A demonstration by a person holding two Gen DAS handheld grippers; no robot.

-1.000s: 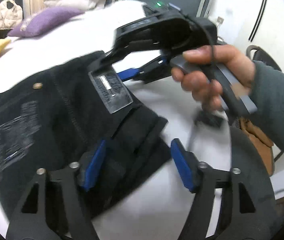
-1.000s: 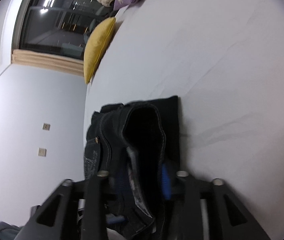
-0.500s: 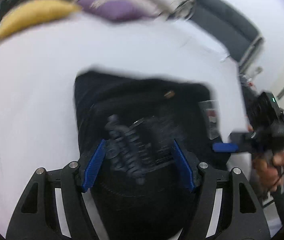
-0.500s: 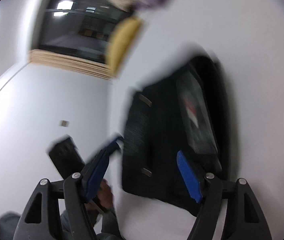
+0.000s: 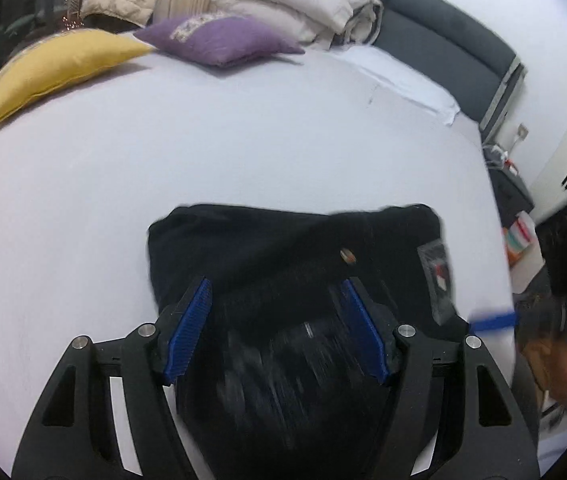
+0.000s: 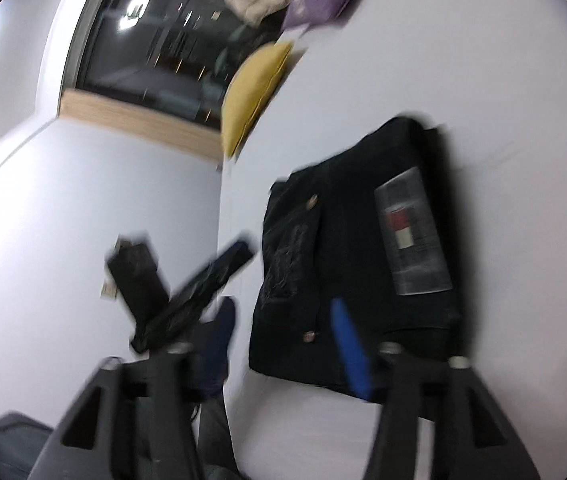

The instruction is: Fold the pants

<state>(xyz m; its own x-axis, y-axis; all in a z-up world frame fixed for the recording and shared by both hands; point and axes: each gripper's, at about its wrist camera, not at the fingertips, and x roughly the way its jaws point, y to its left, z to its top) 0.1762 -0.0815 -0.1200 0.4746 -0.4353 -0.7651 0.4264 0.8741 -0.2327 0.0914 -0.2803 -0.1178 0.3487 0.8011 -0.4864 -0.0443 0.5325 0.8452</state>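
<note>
The black pants (image 5: pixel 295 256) lie folded into a compact rectangle on the white bed (image 5: pixel 163 160), with a grey waistband label (image 5: pixel 437 280) and a metal button showing. My left gripper (image 5: pixel 275 328) is open, its blue pads spread above the near part of the pants, holding nothing. My right gripper (image 6: pixel 283 340) is open and empty, just off the near edge of the pants (image 6: pixel 359 248). It also shows blurred in the left wrist view (image 5: pixel 491 318), right of the pants. The left gripper appears blurred in the right wrist view (image 6: pixel 187 300).
A yellow pillow (image 5: pixel 55 72), a purple pillow (image 5: pixel 219 40) and a folded beige duvet (image 5: pixel 295 8) lie at the far end of the bed by the dark headboard (image 5: pixel 443 36). The bed's right edge and clutter (image 5: pixel 519 236) are beside the pants. A dark window (image 6: pixel 155 48) is on the wall.
My right gripper has let go of the pants, opened and pulled back. My left gripper has swung over the folded pants and lifted away. The pants now lie flat and folded.
</note>
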